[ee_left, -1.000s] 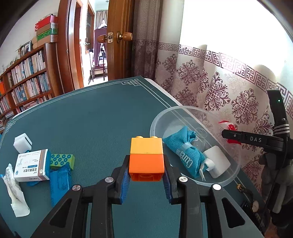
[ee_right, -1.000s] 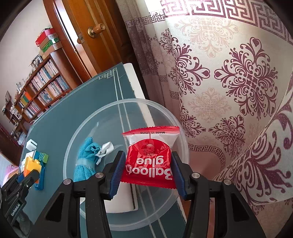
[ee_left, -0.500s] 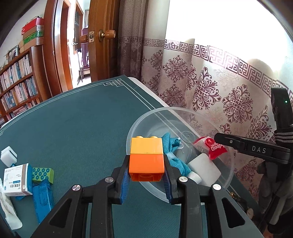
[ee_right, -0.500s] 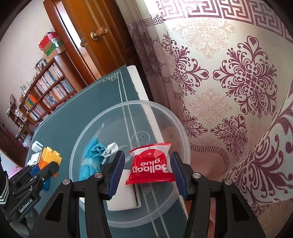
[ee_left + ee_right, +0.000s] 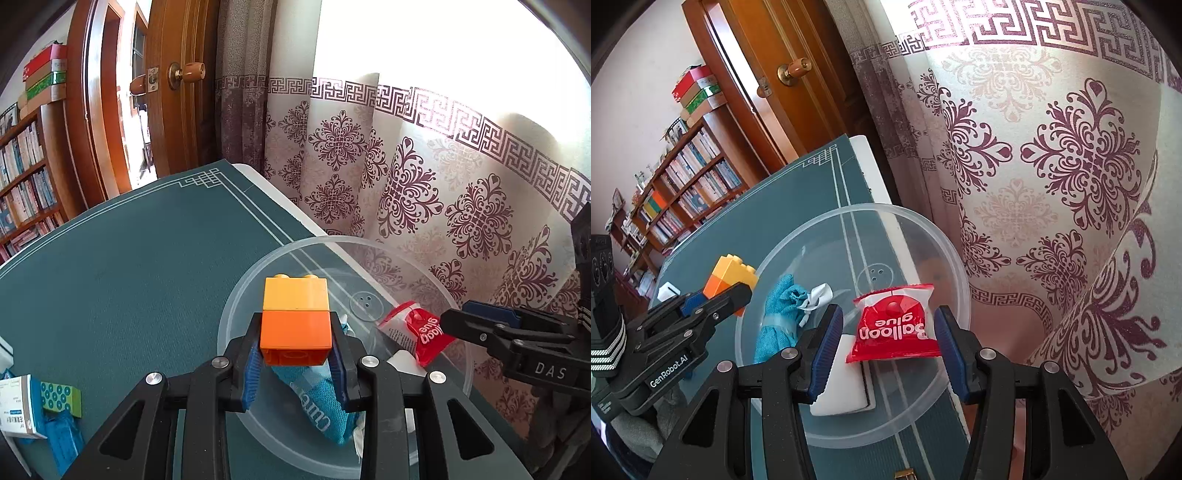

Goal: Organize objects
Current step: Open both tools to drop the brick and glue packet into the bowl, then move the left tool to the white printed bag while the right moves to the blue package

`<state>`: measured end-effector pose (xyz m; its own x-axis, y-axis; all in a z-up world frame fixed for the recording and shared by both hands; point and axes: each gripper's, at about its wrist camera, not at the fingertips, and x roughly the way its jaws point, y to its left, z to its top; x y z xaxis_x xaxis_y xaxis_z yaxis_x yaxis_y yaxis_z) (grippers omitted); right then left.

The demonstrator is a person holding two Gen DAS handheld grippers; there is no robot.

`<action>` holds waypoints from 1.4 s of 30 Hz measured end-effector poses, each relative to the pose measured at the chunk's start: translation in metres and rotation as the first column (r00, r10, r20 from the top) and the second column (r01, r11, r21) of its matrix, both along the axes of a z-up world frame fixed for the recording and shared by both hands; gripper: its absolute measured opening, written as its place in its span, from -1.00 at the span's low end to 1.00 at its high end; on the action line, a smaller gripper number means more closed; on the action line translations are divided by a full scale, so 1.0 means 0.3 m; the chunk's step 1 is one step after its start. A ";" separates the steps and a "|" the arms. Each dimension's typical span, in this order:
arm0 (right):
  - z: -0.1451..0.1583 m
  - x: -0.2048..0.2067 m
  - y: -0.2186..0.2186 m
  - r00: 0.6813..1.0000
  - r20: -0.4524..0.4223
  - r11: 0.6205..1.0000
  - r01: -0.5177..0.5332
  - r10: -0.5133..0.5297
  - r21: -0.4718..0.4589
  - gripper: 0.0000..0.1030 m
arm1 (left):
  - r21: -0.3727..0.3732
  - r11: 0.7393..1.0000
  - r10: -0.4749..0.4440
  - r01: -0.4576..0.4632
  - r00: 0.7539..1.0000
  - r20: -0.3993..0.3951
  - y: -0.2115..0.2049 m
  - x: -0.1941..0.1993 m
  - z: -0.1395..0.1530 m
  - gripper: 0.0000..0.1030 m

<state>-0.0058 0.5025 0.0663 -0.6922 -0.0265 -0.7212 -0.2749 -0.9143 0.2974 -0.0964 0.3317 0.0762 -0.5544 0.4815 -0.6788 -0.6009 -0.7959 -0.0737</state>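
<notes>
My left gripper (image 5: 295,350) is shut on an orange and yellow toy brick (image 5: 295,317), held over the near rim of a clear plastic bowl (image 5: 424,269). The brick (image 5: 729,277) and left gripper (image 5: 713,306) also show in the right wrist view. My right gripper (image 5: 890,332) is open over the bowl (image 5: 956,266). A red "Balloon glue" packet (image 5: 895,325) lies in the bowl between the open fingers, free of them. It shows in the left wrist view (image 5: 417,328) too. A blue cloth (image 5: 779,314) and a white block (image 5: 842,387) lie in the bowl.
The bowl sits at the right edge of a green table (image 5: 129,266), next to a patterned curtain (image 5: 424,184). A white medicine box (image 5: 16,404), a green dotted box (image 5: 61,393) and a blue packet (image 5: 64,439) lie at the table's left.
My right gripper opened and let go of the red packet, which dropped into the bowl. My left gripper carried the brick right, from the table to over the bowl's rim.
</notes>
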 end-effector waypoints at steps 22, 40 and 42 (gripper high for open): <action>0.050 0.018 -0.071 0.999 -0.013 0.999 -0.037 0.038 0.026 0.03 | 0.024 0.992 0.121 -0.120 0.992 -0.040 -0.131 -0.008 0.036 0.80; 0.139 -0.008 -0.387 0.979 -0.027 0.975 -0.198 0.202 0.100 0.06 | 0.014 0.942 0.332 -0.334 0.931 -0.153 -0.495 0.112 0.093 0.99; 0.140 -0.018 -0.441 0.974 -0.024 0.969 -0.222 0.226 0.105 0.09 | 0.014 0.931 0.363 -0.366 0.918 -0.161 -0.552 0.123 0.096 0.99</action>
